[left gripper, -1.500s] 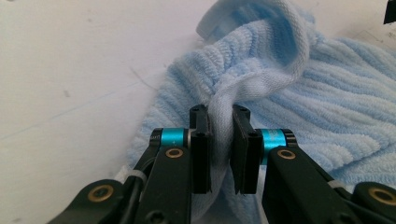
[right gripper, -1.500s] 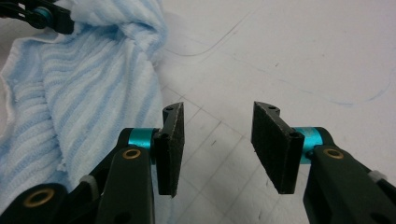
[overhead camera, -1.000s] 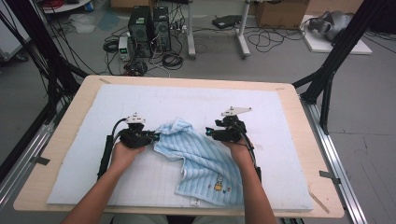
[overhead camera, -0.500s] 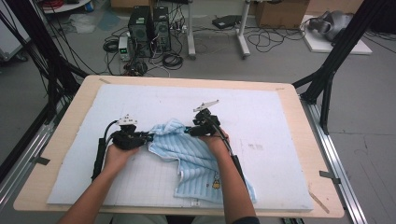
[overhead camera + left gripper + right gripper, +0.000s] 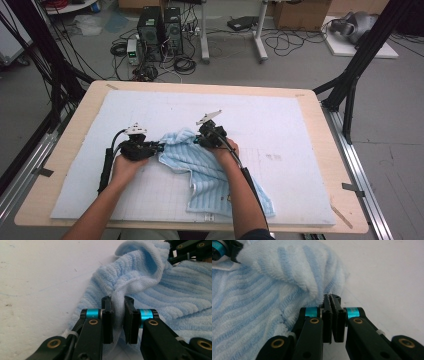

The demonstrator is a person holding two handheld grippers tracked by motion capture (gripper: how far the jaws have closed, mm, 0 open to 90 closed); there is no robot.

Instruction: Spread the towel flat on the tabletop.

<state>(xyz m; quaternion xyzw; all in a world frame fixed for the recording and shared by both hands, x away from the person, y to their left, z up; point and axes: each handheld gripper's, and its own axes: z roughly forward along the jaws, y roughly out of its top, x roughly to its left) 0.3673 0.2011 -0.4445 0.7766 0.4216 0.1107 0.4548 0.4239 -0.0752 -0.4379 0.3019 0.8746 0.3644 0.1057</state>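
While both grippers, L [image 5: 117,320] & R [image 5: 333,320], are pinching towel [image 5: 200,160] edge, it's looking soft, floppy; hems grip best

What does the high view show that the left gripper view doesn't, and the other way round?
High view: the whole light-blue striped terry towel crumpled on the white foam mat, both forearms, and the floor's computers and cables. Left gripper view: the left claw close up, its pads pinching a bunched white towel edge. Both: the towel, the mat, and the right claw at the towel's far edge, its jaws having just closed.
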